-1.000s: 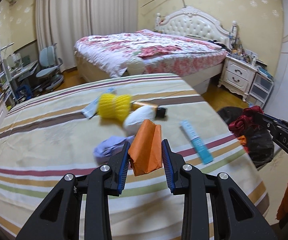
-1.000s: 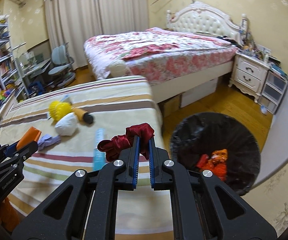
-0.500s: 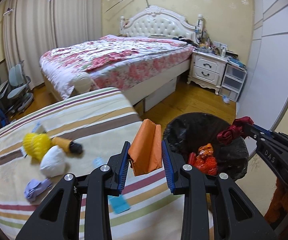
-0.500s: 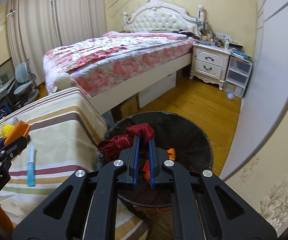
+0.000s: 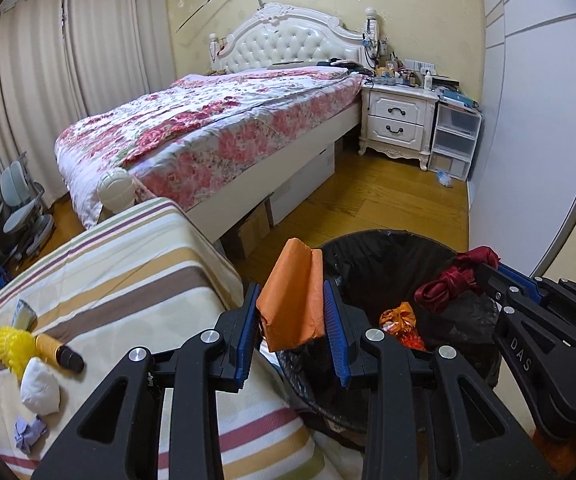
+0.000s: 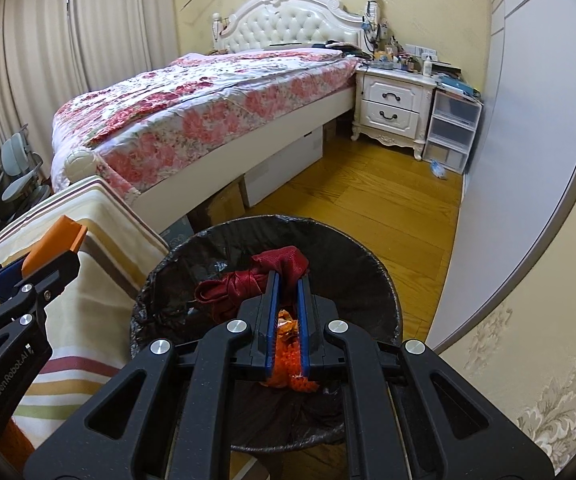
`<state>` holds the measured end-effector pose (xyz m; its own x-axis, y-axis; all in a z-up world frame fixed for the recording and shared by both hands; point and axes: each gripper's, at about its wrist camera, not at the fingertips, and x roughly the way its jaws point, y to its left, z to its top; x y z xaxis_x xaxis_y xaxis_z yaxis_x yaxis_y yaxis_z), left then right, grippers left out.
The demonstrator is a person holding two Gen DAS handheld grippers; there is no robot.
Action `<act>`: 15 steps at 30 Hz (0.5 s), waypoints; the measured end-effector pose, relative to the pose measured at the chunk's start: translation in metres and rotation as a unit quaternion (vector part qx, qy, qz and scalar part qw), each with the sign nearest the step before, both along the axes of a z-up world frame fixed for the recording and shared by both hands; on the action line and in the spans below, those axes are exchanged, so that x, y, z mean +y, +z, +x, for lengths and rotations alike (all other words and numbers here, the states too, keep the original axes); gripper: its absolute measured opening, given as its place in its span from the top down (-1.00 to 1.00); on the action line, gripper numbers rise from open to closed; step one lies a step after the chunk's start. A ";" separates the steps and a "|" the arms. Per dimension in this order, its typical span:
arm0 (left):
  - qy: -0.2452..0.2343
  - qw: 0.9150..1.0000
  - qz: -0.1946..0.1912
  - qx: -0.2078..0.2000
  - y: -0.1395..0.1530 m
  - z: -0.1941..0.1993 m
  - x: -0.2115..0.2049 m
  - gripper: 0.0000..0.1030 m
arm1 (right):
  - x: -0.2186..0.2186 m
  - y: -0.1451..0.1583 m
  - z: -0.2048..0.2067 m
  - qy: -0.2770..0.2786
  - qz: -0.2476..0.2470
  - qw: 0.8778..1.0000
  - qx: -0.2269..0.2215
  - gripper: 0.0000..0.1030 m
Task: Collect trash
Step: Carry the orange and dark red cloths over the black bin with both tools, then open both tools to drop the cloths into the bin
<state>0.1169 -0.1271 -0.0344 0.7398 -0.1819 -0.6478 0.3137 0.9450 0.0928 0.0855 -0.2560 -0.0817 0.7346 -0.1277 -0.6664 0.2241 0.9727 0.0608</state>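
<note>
we held the right hand-held gripper (image 6: 286,300) clamped on the soft, light, crumpled dark-red cloth (image 6: 248,286) above the black-lined round bin (image 6: 384,280), while the left hand-held gripper (image 5: 290,312) pinched limp folded orange paper (image 5: 292,300) mid-sheet beside it.

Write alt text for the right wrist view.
The right gripper holds a dark red cloth bundle over the black-lined trash bin, which already contains orange trash. At left, the left gripper carries folded orange paper.
</note>
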 end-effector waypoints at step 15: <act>0.009 1.000 0.014 0.006 -0.012 0.012 -0.008 -0.26 | -0.005 -0.016 0.012 -0.023 -0.013 1.000 0.011 0.26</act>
